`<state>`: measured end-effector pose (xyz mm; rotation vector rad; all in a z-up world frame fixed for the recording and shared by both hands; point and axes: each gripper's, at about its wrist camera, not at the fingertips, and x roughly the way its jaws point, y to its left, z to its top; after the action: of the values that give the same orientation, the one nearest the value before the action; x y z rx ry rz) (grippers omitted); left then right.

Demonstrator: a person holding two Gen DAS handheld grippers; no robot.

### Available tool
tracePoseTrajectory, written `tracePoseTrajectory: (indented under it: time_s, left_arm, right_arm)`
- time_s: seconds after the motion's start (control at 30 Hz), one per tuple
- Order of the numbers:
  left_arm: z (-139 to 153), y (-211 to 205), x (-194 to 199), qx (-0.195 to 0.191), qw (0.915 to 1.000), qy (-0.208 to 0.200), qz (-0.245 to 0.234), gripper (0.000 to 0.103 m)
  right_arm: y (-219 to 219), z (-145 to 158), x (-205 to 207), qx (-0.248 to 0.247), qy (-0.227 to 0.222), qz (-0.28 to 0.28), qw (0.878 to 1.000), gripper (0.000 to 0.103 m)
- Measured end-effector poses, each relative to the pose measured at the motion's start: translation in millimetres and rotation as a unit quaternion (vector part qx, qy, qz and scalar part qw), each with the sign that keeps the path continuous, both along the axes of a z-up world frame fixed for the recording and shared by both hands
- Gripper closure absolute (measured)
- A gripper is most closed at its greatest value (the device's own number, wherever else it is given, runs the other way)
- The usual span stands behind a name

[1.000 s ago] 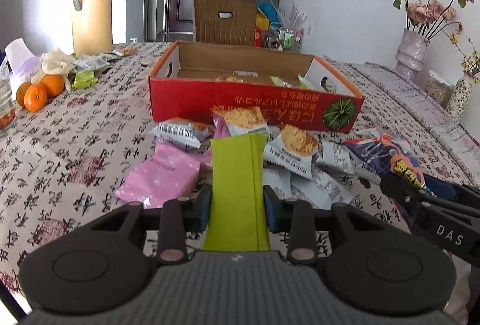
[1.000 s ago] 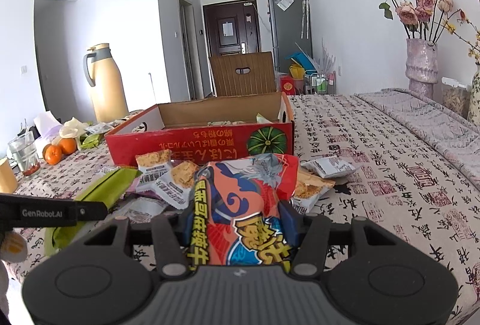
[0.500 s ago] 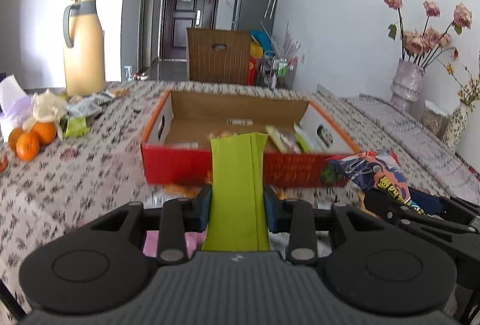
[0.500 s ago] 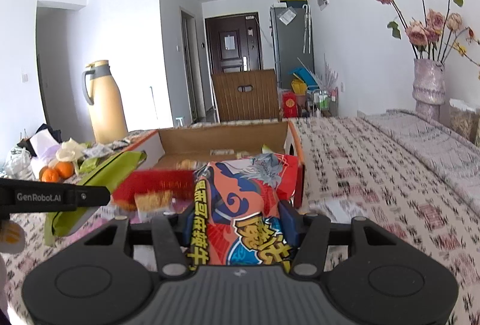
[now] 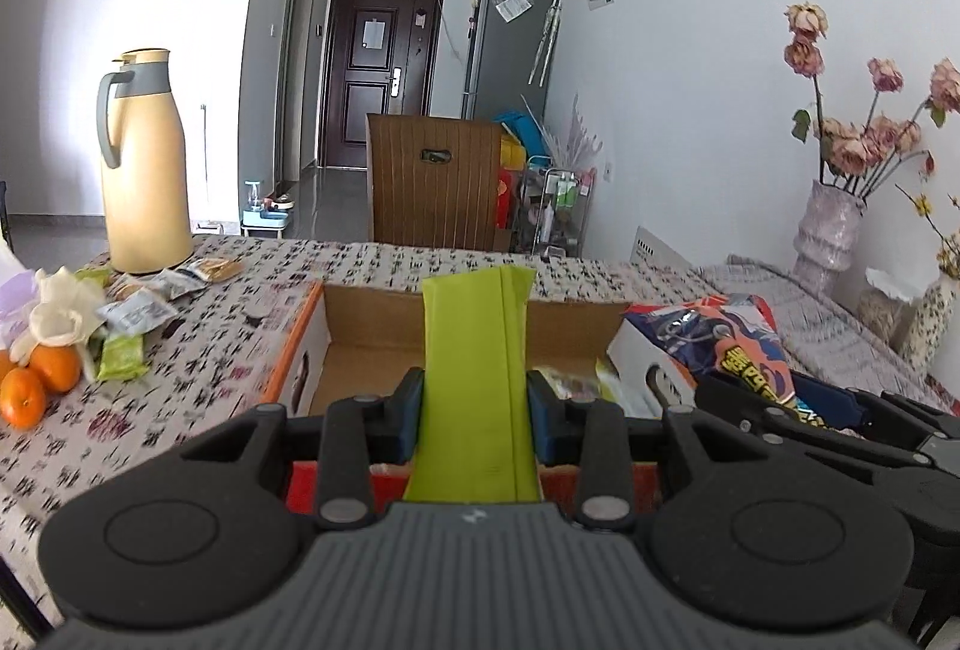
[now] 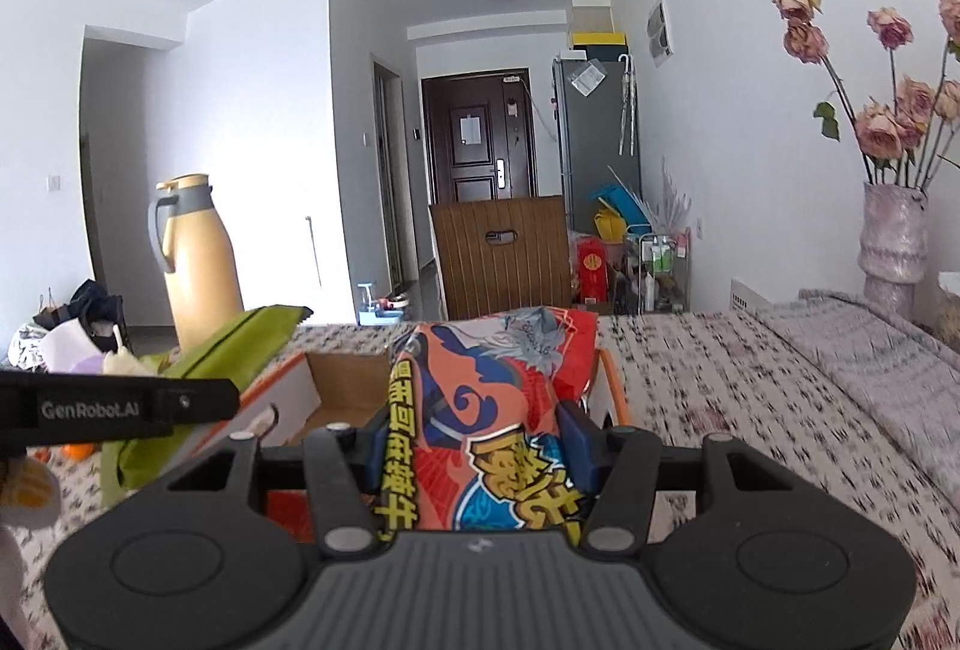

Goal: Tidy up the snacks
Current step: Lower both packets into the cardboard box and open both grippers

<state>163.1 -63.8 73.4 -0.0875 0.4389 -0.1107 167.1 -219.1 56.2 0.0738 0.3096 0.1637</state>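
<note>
Lime-green and plain, the green packet carries no print that I can read; the left gripper holds it pinched between both blue pads, and the packet stands up through the middle of the left wrist frame, above the open cardboard box. In the right wrist view the same packet enters from the left edge, behind a black finger with the white words "GenRobot.AI".

The right gripper is closed around an orange snack bag with blue and red patterns, a grey dragon-like drawing and large yellow Chinese characters; these I cannot read with confidence. This bag fills the centre of the right wrist frame, and its top reaches over the near edge of the box. In the left wrist view the bag appears at the right, beside the right wall of the box.

Some small packets lie inside the box at its right side, partly hidden. At the left of the left wrist frame stand a beige thermos jug, two oranges and several small wrappers on the patterned tablecloth.
</note>
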Motion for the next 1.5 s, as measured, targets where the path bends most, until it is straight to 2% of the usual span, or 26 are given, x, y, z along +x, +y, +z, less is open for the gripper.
tracePoseTrajectory:
  time_s: [0.33,0.5,0.73,1.0,1.03,1.07,1.1,1.13,1.17,1.2,1.27,1.5]
  left_arm:
    - [-1,0,64,-0.009,0.9998,0.000,0.018,0.068]
    - [-15,11,89,-0.015,0.9991,0.011,0.039,0.068]
    - [-38,26,109,-0.018,0.9973,0.042,0.057,0.068]
    - [-46,30,111,-0.024,0.9967,0.049,0.059,0.066]
    - [-45,31,110,-0.025,0.9968,0.047,0.060,0.064]
    - [-44,31,108,-0.026,0.9969,0.043,0.061,0.053]
    - [-43,32,107,-0.028,0.9968,0.039,0.064,0.032]
    - [-42,33,105,-0.029,0.9966,0.035,0.069,0.019]
    - [-40,34,102,-0.030,0.9958,0.028,0.081,0.001]
    - [-38,35,98,-0.030,0.9950,0.013,0.095,0.000]
    - [-35,36,93,-0.035,0.9952,0.001,0.091,0.000]
    - [-31,36,90,-0.037,0.9949,-0.003,0.093,0.000]
  right_arm:
    - [9,5,72,0.005,0.015,-0.009,1.000,0.050]
    - [14,-4,103,0.011,0.022,-0.018,1.000,0.050]
    - [20,-27,117,0.003,0.043,-0.015,0.999,0.050]
    - [25,-40,121,-0.003,0.070,-0.011,0.997,0.046]
    - [24,-40,119,-0.002,0.070,-0.012,0.997,0.046]
    - [23,-40,118,0.000,0.070,-0.011,0.998,0.038]
    - [21,-39,117,0.004,0.068,-0.010,0.998,0.031]
    - [20,-39,116,0.007,0.065,-0.013,0.998,0.012]
    - [17,-38,114,0.011,0.060,-0.020,0.998,0.000]
    - [15,-37,112,0.014,0.057,-0.023,0.998,0.000]
    - [12,-37,110,0.021,0.057,-0.023,0.998,0.000]
    - [7,-34,106,0.030,0.056,-0.024,0.998,0.000]
